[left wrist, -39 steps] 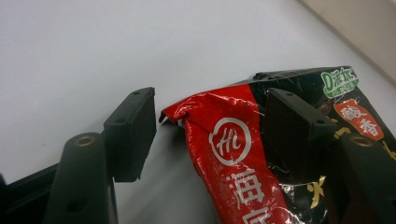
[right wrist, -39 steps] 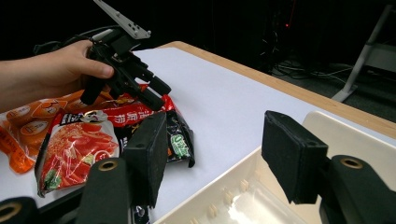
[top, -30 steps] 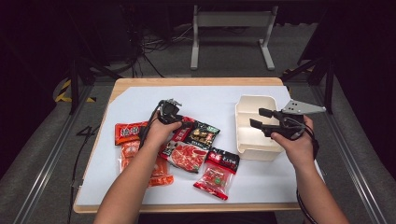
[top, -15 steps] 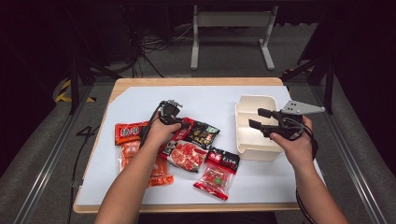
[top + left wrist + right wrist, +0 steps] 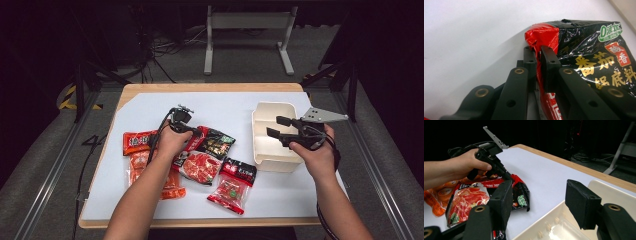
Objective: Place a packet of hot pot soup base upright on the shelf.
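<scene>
My left gripper (image 5: 194,131) (image 5: 537,51) points down at a pile of snack packets. Its jaws have just been closing and now pinch the red edge of a black-and-red packet (image 5: 216,143) (image 5: 586,47) that lies on the white table mat. In the right gripper view the left gripper (image 5: 507,177) meets that packet (image 5: 522,192) at its top corner. My right gripper (image 5: 275,126) (image 5: 540,195) hovers open over a cream divided box (image 5: 270,161) (image 5: 541,227), with nothing between its pads.
A red tomato packet (image 5: 201,167) and a small black-and-red packet (image 5: 234,186) lie in front of the held one. Orange packets (image 5: 136,143) lie at the left under the forearm. The white mat (image 5: 225,102) ends at a wooden table edge (image 5: 210,87).
The left gripper's jaws have drawn together on the packet's edge. Both hands stay where they were, and the right gripper looks unchanged.
</scene>
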